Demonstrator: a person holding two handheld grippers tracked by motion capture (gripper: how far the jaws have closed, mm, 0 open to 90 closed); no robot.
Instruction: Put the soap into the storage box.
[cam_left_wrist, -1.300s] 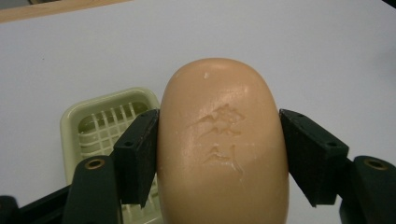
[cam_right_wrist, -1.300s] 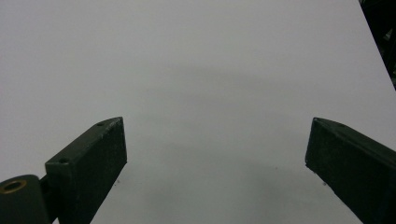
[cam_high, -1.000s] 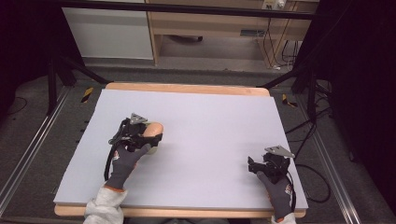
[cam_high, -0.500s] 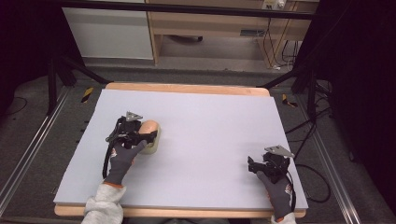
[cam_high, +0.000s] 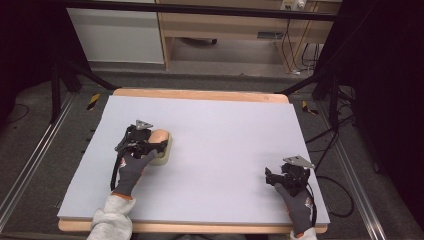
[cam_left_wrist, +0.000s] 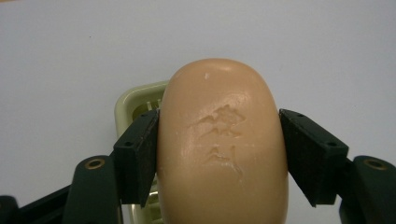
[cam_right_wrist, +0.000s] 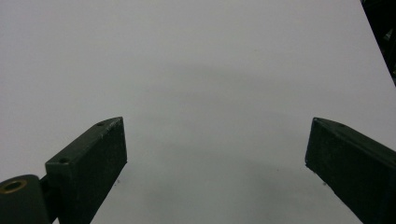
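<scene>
A peach-coloured bar of soap (cam_left_wrist: 222, 140) with a stamped mark sits between the black jaws of my left gripper (cam_left_wrist: 219, 144), which is shut on its two sides. Under it lies a pale green soap dish (cam_left_wrist: 135, 105), mostly hidden by the bar. From the high view the soap (cam_high: 159, 136) and the dish (cam_high: 167, 150) sit on the left half of the white table top, with my left gripper (cam_high: 155, 142) over them. Near the front right corner, my right gripper (cam_high: 272, 177) stands open, and its fingers (cam_right_wrist: 100, 154) have nothing between them.
The white table top (cam_high: 225, 135) has a wooden rim. Beyond its far edge stands a wooden cabinet (cam_high: 225, 25) with cables to the right. Dark stand legs (cam_high: 320, 75) and floor rails flank the table.
My left gripper has carried the soap a little toward the right and lower, so that it now lies over the green dish. The right gripper has kept still.
</scene>
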